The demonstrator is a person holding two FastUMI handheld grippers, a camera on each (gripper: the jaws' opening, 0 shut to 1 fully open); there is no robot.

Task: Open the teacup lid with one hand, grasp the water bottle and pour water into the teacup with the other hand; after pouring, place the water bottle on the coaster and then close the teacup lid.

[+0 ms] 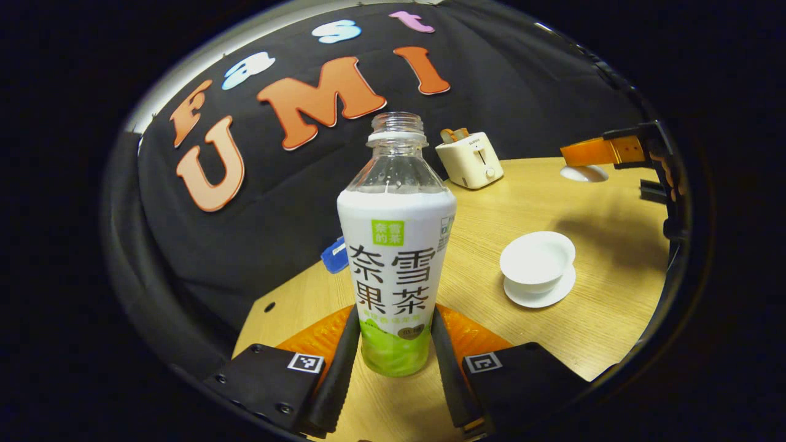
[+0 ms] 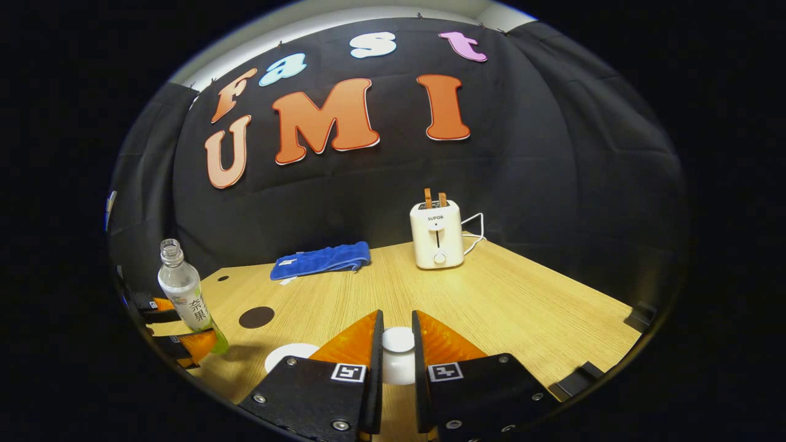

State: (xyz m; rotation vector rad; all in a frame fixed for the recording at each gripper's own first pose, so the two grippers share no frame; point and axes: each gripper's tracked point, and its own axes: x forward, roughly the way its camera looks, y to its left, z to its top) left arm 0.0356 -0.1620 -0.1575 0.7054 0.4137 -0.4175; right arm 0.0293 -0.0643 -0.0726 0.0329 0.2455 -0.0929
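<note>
Left gripper [image 1: 393,362] clamps the upright, capless bottle [image 1: 396,245] low on its body. Open teacup [image 1: 538,258] stands to its right, mid-table [image 1: 602,319]. Right gripper [image 2: 398,356] pinches the lid [image 2: 398,341], lifted clear. Coaster [image 2: 256,317] near the left edge.

A recording booth staged as a kitchen corner: black cloth wall [image 2: 552,184], light wood-grain table [image 2: 522,307], cream two-slot toaster [image 2: 436,234], folded blue towel [image 2: 322,260].

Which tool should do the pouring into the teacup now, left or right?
Left. The left tool grips the water bottle, with the open teacup close ahead. The right tool is busy holding the lid.
</note>
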